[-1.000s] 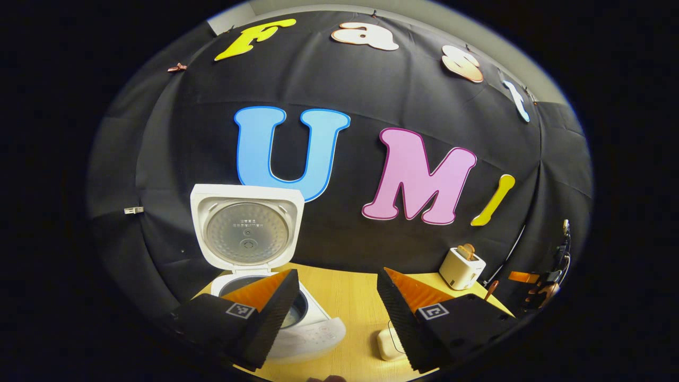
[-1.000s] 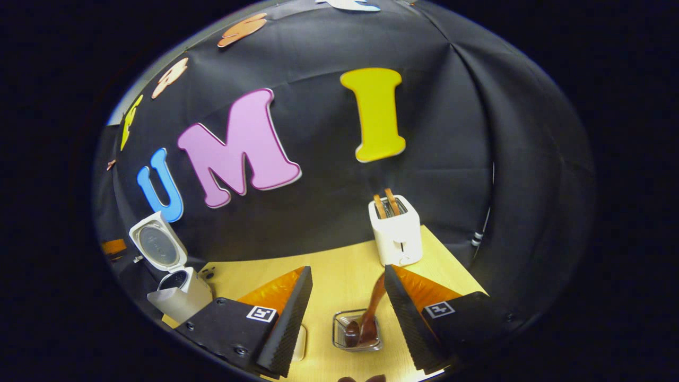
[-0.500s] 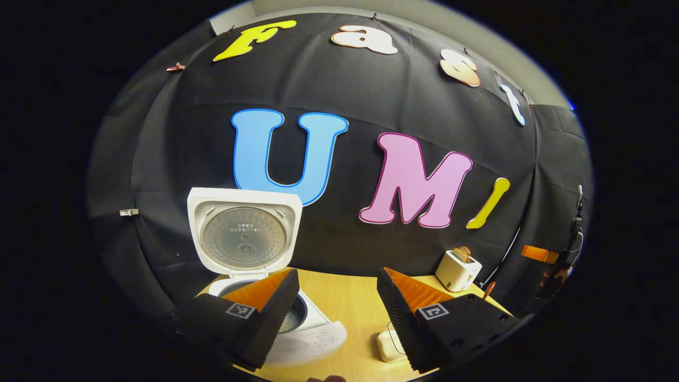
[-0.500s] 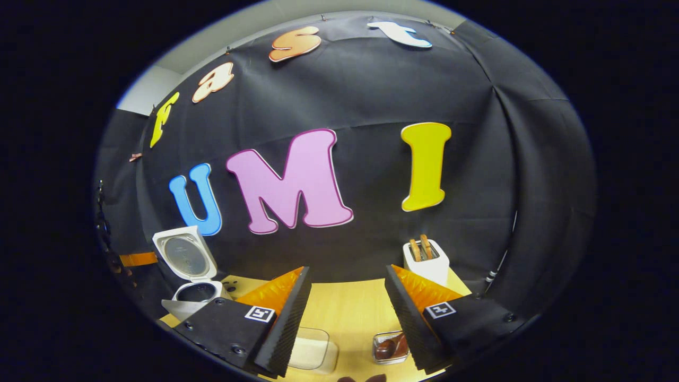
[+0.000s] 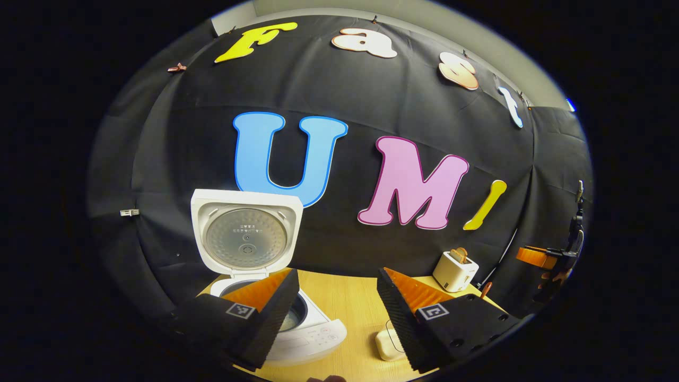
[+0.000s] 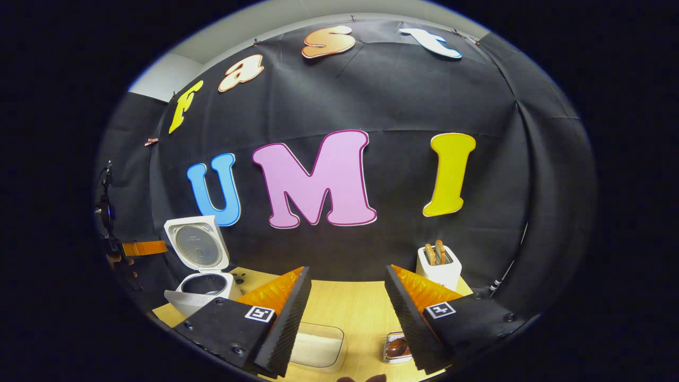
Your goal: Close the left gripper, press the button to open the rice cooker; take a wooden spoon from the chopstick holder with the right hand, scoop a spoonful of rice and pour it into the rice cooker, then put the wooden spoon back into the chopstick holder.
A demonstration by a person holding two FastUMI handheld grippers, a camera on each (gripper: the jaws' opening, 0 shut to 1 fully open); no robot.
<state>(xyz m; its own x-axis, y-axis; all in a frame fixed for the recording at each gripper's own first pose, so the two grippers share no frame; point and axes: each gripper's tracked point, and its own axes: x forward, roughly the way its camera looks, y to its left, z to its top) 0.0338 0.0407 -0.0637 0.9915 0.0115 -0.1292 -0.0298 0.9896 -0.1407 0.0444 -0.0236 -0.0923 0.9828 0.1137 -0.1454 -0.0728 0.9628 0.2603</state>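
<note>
The white rice cooker stands open on the wooden table, its lid upright. My left gripper hangs open just in front of it, holding nothing. In the right gripper view the cooker stands at the far left. The right gripper is open and empty above the table's front. Below it a clear container of rice lies near its left finger. The small glass chopstick holder, with the dark wooden spoon in it, sits by its right finger.
A white toaster with two slices stands at the back right of the table. In the left gripper view the toaster and the rice container lie to the right, with the right gripper farther off.
The right gripper has drawn back and tilted up from the chopstick holder, leaving the spoon in it. The left gripper has barely shifted.
</note>
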